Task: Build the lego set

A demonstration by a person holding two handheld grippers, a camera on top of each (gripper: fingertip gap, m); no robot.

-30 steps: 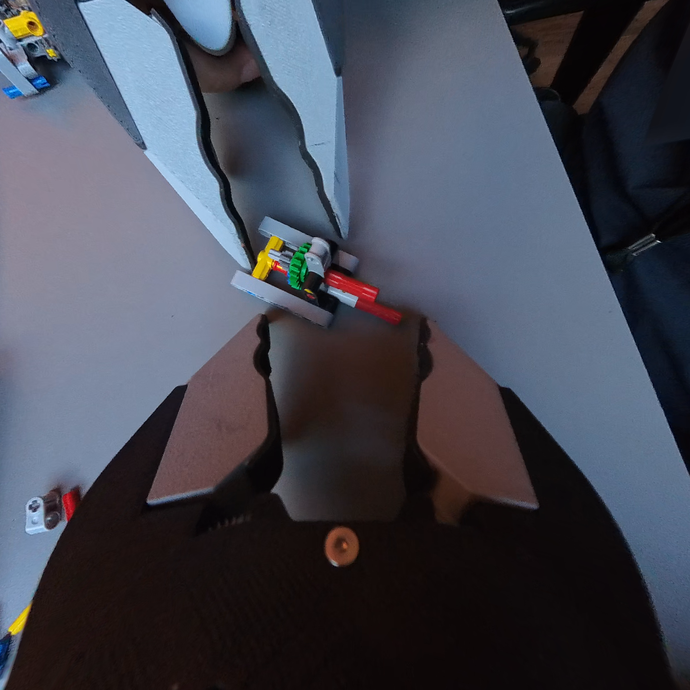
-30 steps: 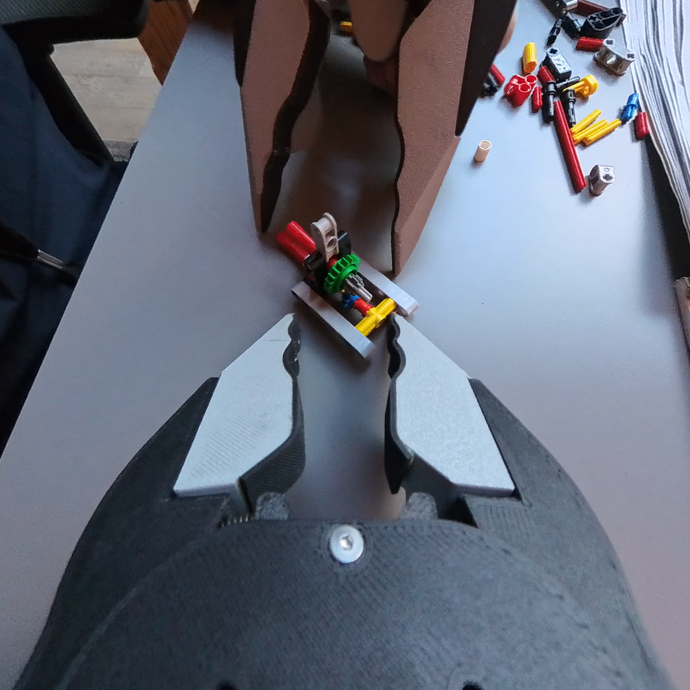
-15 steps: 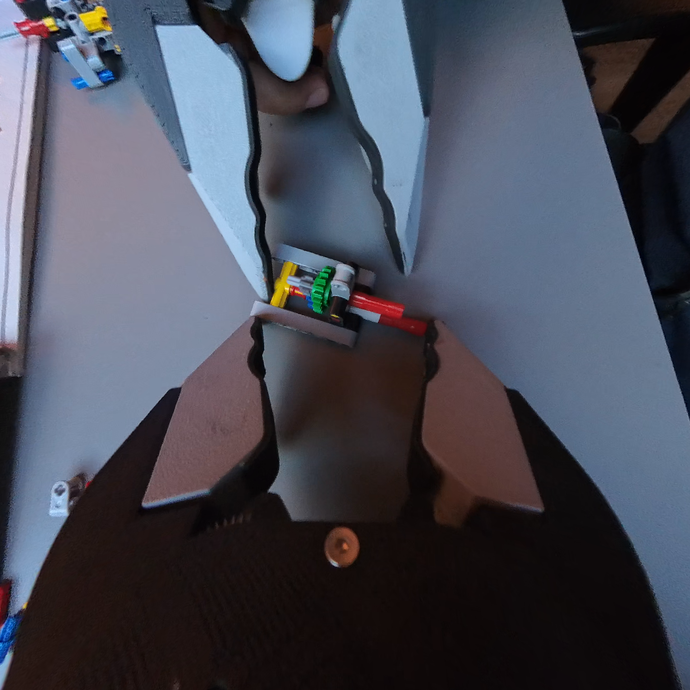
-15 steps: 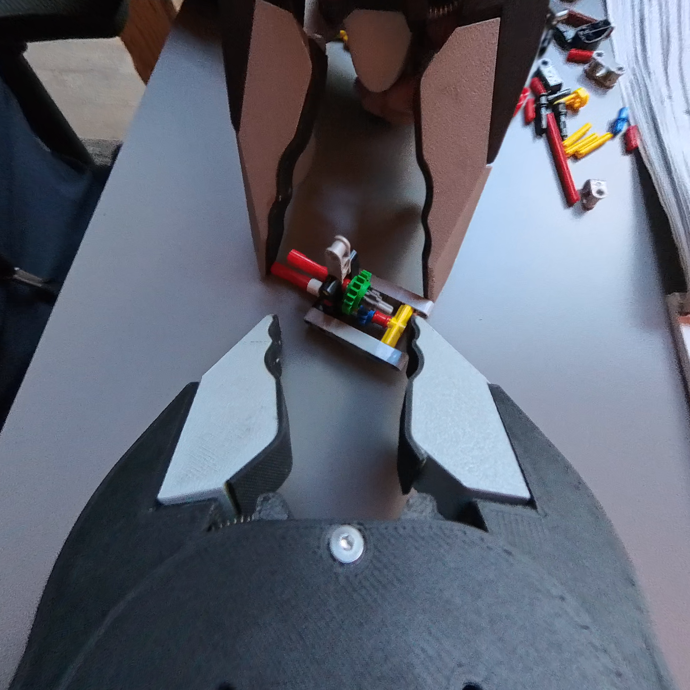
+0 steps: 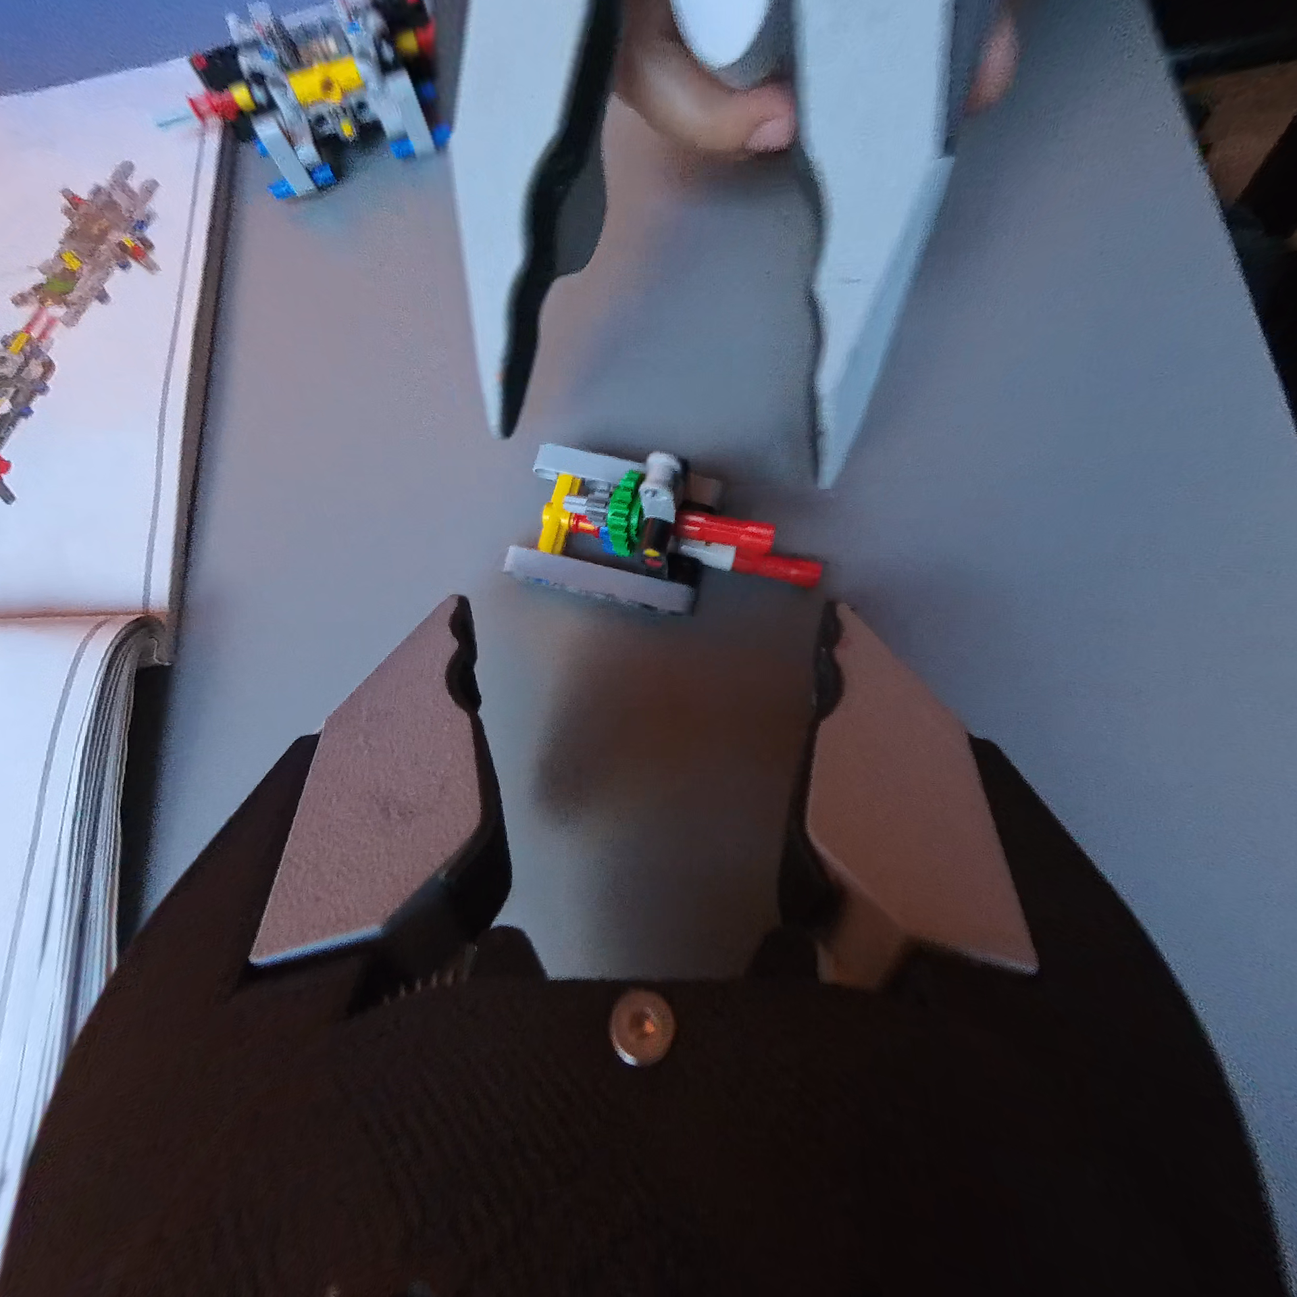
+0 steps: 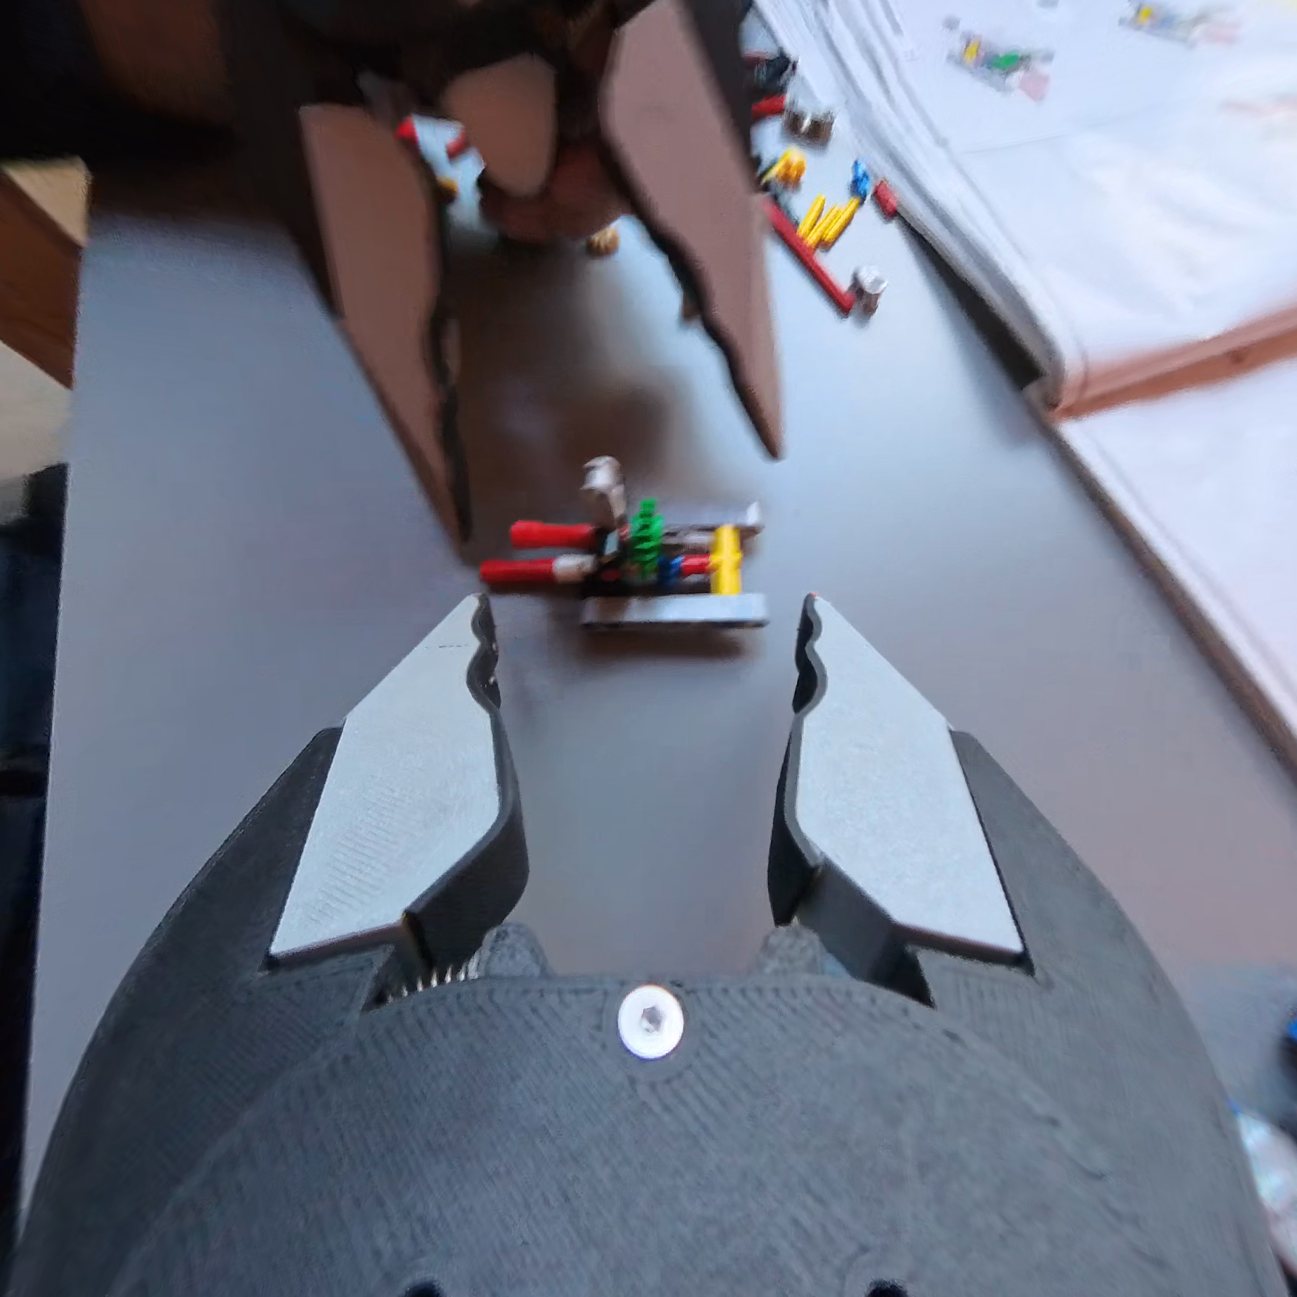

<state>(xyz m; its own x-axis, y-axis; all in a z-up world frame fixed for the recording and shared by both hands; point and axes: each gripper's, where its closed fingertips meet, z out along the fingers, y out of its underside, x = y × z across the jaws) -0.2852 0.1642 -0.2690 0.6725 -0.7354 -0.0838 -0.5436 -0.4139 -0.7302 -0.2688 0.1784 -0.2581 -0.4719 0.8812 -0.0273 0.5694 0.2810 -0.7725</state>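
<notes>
Table top (image 5: 1053, 491): smooth, matt grey laminate finish; small toy-brick gear assembly (image 5: 632, 533): glossy moulded plastic in grey, green, yellow and red; left gripper (image 5: 646, 617): brown fingers (image 5: 393, 786) of grainy matt printed plastic on a black ribbed body, fastened with a shiny metal screw (image 5: 642, 1028); right gripper (image 6: 646, 610): light grey fingers (image 6: 414, 786) with fine layered texture, dark grey ribbed matt body; open booklet (image 5: 77, 421): white paper pages, faintly satin; loose bricks (image 6: 828, 217): glossy plastic.
</notes>
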